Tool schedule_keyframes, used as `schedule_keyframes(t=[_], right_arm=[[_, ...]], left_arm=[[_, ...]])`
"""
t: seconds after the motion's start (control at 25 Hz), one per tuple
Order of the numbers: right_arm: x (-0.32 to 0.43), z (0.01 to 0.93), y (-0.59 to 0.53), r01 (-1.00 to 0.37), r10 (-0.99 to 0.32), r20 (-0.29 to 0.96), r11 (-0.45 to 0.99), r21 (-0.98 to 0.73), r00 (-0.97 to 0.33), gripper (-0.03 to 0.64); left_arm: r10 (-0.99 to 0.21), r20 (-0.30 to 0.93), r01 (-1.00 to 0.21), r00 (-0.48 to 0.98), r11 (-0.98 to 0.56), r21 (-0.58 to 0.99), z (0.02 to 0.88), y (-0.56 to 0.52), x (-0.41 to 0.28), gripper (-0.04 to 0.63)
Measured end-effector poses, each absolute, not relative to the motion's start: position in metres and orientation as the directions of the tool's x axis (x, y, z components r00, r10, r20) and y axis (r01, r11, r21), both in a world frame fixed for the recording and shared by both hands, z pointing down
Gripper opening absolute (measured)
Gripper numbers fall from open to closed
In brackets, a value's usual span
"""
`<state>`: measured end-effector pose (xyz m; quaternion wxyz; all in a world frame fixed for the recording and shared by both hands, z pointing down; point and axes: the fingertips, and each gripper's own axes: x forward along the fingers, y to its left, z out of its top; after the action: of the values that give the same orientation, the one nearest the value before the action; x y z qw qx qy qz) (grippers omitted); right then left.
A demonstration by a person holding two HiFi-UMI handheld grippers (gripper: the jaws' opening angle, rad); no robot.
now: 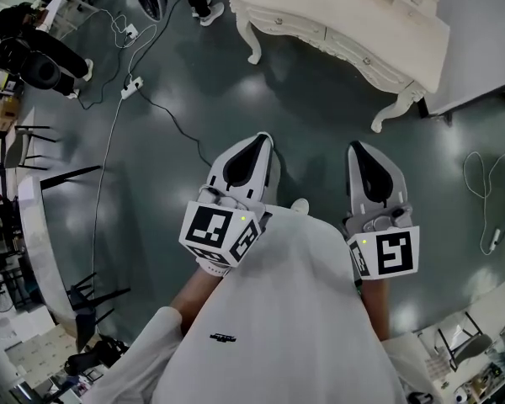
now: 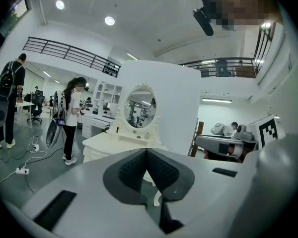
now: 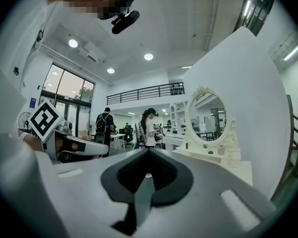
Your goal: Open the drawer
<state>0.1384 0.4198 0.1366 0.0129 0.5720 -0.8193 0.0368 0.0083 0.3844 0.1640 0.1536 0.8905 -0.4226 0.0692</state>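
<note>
A white carved dressing table (image 1: 345, 23) stands at the top of the head view, with drawer fronts (image 1: 290, 19) along its near side. All the drawers look closed. It carries an oval mirror (image 2: 140, 106), which the right gripper view also shows as the mirror (image 3: 206, 117). My left gripper (image 1: 263, 139) and right gripper (image 1: 355, 147) are held side by side over the grey floor, well short of the table and pointing toward it. In its own view the left gripper (image 2: 146, 150) has its jaws together and holds nothing. The right gripper (image 3: 149, 150) also has its tips touching and is empty.
A power strip (image 1: 132, 84) and cables run across the floor at the left, and a white cable (image 1: 488, 200) lies at the right. Chairs and a curved table edge (image 1: 34, 225) are at the far left. A person (image 2: 72, 118) stands left of the dressing table.
</note>
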Motion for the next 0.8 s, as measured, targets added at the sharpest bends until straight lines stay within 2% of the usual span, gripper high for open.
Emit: schedule_keyframes(t=[0.36,0.8], right_arm=[[0.138,0.146,0.352,-0.952,-0.944,0.123,0.303,-0.044,-0.306,0.012],[0.123,0.144,0.220,-0.958,-0.943,0.173,0.282,-0.046,-0.285,0.012]], left_arm=[[-0.699,0.272,-0.750,0.661,-0.601,0.277,0.178,0.308,0.012,0.008],[-0.663,0.273,-0.715,0.697,-0.617,0.328,0.177,0.179,0.005,0.008]])
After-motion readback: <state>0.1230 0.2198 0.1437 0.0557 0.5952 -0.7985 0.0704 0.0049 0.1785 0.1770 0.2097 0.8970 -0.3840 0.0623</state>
